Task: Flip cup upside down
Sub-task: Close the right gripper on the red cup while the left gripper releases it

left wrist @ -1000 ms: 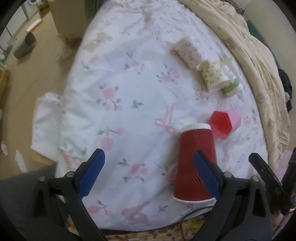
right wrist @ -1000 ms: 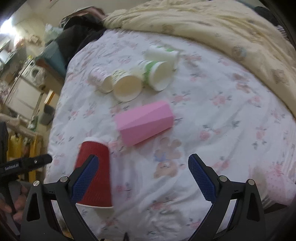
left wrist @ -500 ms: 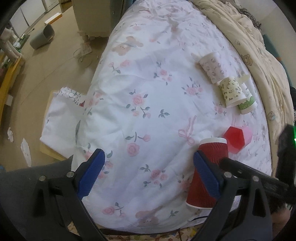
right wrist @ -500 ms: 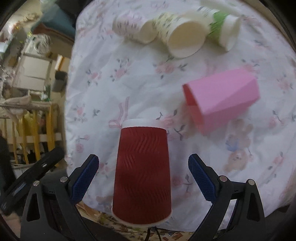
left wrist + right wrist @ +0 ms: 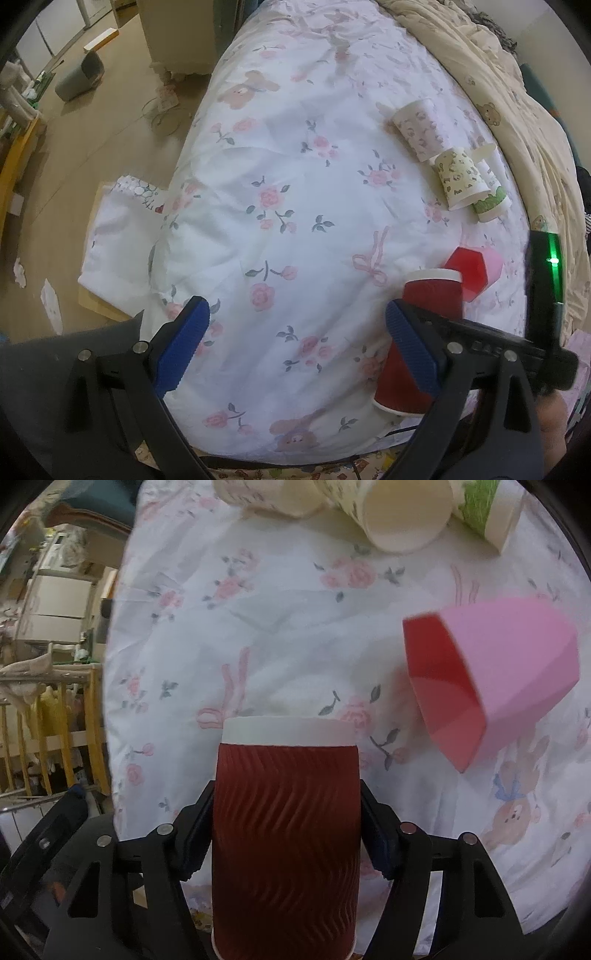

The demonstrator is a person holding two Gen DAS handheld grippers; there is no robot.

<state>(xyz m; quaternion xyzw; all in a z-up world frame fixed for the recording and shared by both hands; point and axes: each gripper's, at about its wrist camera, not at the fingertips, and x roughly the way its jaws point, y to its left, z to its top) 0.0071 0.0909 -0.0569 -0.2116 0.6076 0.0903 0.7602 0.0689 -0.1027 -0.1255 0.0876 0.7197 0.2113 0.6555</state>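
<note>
A red ribbed paper cup (image 5: pixel 286 834) with a white band at its far end stands on the flowered bedsheet near the bed's front edge. My right gripper (image 5: pixel 286 830) is shut on the red cup, one pad on each side. In the left wrist view the red cup (image 5: pixel 430 306) stands at the lower right, partly behind my left gripper's right finger and the right gripper's black body (image 5: pixel 513 347). My left gripper (image 5: pixel 295 343) is open and empty over the sheet, left of the cup.
A pink faceted cup (image 5: pixel 495 679) lies on its side just right of the red cup, also in the left wrist view (image 5: pixel 476 267). Three patterned paper cups (image 5: pixel 450 166) lie on their sides farther back. A cream quilt (image 5: pixel 517 92) covers the bed's right side. Floor at left.
My right gripper moved in around the red cup and shut on it. The left gripper drew back to the left and stayed open.
</note>
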